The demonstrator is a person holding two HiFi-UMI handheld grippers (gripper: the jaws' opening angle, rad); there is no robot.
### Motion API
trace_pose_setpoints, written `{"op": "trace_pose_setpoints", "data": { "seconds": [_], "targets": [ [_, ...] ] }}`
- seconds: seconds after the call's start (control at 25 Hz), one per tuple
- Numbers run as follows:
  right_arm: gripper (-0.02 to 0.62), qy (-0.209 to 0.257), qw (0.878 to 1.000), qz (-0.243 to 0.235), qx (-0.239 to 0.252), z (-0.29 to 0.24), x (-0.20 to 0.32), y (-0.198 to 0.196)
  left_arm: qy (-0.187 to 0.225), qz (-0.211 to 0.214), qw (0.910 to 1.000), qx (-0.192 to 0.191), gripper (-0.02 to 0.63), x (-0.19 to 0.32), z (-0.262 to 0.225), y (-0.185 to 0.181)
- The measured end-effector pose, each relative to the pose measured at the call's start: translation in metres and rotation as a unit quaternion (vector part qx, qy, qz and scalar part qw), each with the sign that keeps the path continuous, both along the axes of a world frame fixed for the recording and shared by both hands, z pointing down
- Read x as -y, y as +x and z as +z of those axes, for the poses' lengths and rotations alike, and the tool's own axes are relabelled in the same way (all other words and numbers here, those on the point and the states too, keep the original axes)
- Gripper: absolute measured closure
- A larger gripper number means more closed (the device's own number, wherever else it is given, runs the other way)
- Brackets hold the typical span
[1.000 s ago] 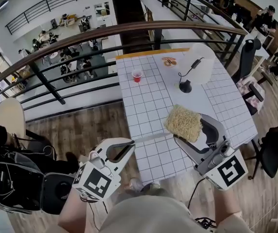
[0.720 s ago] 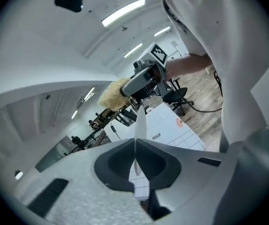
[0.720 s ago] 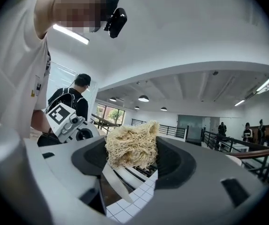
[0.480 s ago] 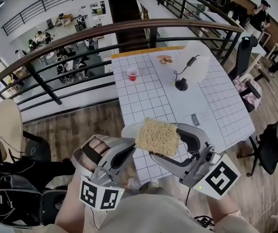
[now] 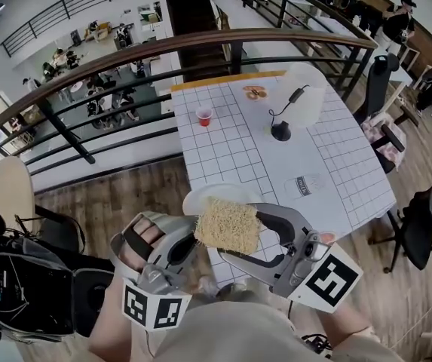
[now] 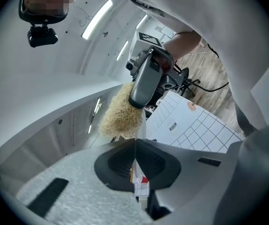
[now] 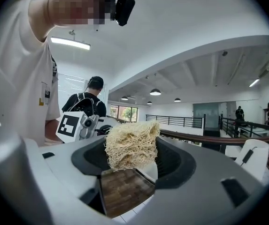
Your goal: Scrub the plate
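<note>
Plate (image 5: 200,196) hangs in the air over the near edge of the tabletop (image 5: 336,164), its rim pinched tight in the left gripper (image 5: 191,236). The right gripper (image 5: 238,236) is clamped on a tan loofah scrubber (image 5: 227,223), which lies against the plate's face.

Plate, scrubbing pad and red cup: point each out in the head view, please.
plate (image 5: 193,198), head view, bare white rim left of the pad.
scrubbing pad (image 5: 227,225), head view, middle of its fibrous face.
red cup (image 5: 203,117), head view, its side wall.
</note>
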State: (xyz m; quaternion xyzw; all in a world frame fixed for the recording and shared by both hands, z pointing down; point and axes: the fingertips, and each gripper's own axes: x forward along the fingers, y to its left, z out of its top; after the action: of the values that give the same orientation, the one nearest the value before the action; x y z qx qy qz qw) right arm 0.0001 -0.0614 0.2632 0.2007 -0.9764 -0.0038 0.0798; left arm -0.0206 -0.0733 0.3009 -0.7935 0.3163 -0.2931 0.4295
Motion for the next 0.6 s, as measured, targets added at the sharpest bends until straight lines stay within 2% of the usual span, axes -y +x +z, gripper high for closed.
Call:
{"op": "trace_pose_setpoints", "data": {
  "seconds": [0.16,0.32,0.4,0.6],
  "targets": [
    [0.319,-0.019,1.000,0.010,-0.002,0.003,0.004,0.011,0.006,-0.005,1.0000,0.004,0.589,0.003,-0.001,-0.003],
    [0.319,-0.017,0.999,0.024,-0.013,0.007,0.014,0.025,0.013,-0.016,0.9990,0.040,0.589,0.008,0.002,-0.011],
    [0.321,-0.024,0.999,0.041,-0.026,0.014,0.021,0.036,0.017,-0.020,0.9982,0.053,0.589,0.009,0.002,-0.016],
    [0.322,-0.072,0.992,0.093,-0.039,0.040,0.047,0.067,0.019,-0.021,0.9981,0.056,0.591,0.008,0.001,-0.023]
  ]
}}
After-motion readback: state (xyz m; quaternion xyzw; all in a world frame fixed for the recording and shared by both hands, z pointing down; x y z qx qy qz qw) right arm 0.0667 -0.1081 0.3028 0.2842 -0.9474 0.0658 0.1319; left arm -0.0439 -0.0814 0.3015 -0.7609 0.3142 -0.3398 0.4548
